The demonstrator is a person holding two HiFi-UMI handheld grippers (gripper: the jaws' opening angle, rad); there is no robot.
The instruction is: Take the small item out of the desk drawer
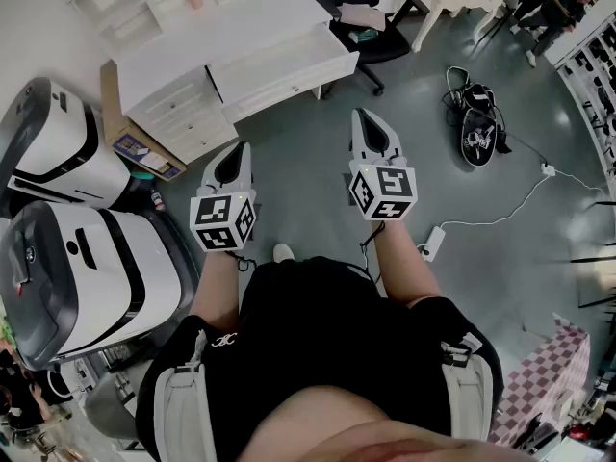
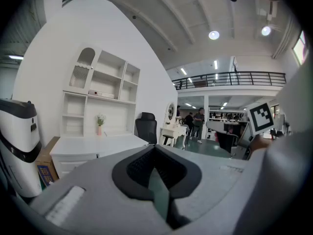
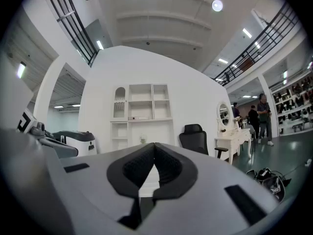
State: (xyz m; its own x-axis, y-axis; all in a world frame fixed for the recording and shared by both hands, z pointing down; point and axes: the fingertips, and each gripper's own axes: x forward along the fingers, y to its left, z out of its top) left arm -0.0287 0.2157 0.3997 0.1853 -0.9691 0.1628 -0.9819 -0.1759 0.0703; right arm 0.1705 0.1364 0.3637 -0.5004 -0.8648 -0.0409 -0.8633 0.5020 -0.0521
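Left gripper: jaws together, nothing between them. Right gripper: likewise closed and empty. Both are well apart from the white desk, far left. Its drawers look closed. The small item is unseen, presumably inside. Advice: step near, open one gripper, pull the drawer front straight.
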